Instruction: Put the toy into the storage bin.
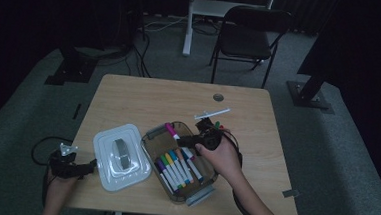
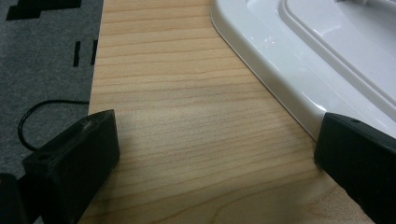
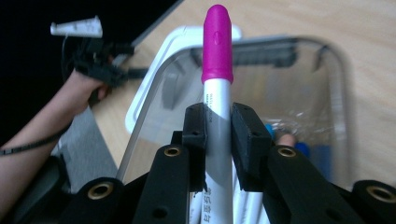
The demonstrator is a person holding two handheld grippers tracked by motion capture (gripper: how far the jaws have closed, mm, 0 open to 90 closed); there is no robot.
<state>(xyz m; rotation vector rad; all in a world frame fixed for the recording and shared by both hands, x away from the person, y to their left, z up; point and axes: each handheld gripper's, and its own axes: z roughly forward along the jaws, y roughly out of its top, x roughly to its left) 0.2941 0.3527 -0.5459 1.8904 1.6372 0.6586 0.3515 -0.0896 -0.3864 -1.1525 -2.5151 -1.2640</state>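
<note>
Bare far tabletop (image 1: pixel 154 98), lid (image 1: pixel 121 156) blocks left, marker box (image 1: pixel 182 162) seemingly crowds centre

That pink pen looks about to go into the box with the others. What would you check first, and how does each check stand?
1. Grip: right gripper shut on the pink pen, jaws pressing both sides: ok.
2. Box open, lid lying beside it on the table: ok.
3. Room in the box: pens fill the near part, far end free: ok.
4. Left gripper open, beside the lid, away from the box: ok.
5. Pen cap fully pushed on: cannot tell.
</note>
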